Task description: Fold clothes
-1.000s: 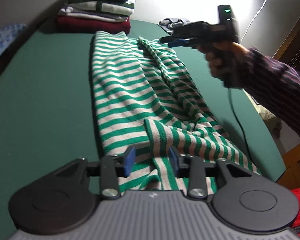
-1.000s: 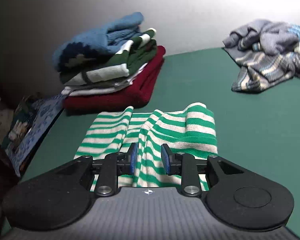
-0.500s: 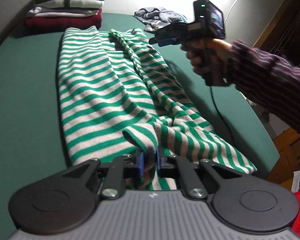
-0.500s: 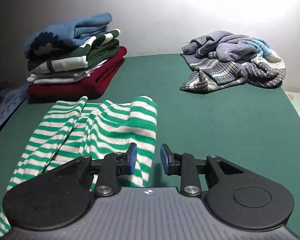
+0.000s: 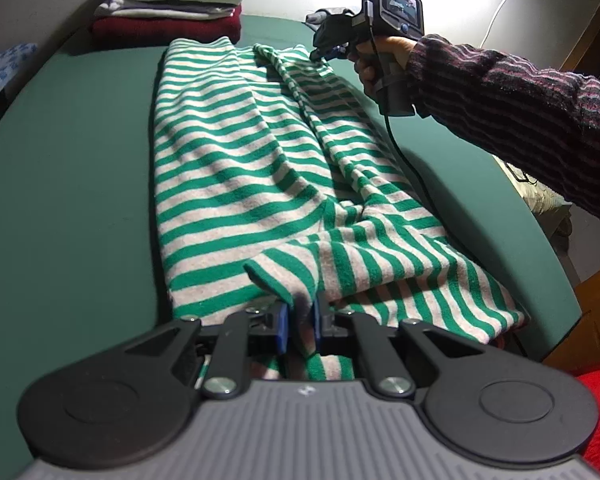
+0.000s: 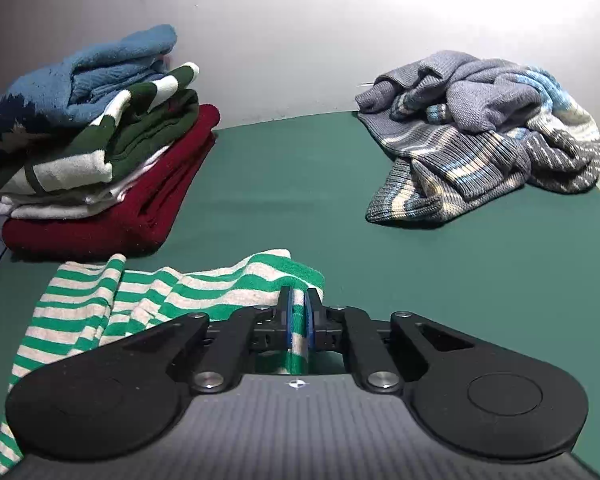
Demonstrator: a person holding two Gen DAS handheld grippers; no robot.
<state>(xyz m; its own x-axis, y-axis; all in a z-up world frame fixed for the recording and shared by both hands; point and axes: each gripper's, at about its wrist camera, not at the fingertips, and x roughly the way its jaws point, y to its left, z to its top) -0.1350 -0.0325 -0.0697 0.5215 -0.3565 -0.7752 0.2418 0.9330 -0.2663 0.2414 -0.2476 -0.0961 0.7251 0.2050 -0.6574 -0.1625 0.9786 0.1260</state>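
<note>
both grippers are pinching the green-and-white striped garment, one at each end. left gripper has its blue pads pressed together on a folded-over flap of the cloth at the near edge of the green table. right gripper is closing on a bunched fold at the garment's far end, and its pads already squeeze striped fabric between them; in the left wrist view the same tool sits at the cloth's far right corner, carried by a hand in a dark striped sleeve, with a black cable hanging from it.

the garment lies lengthwise down the middle of the surface, flat on its left half and rumpled into ridges along its right side. just beyond its far end, at the far left corner, stands a stack of folded clothes with a dark red piece at the bottom and a blue knit on top. a crumpled grey-blue knit heap lies at the far right corner, well apart from the stack.
</note>
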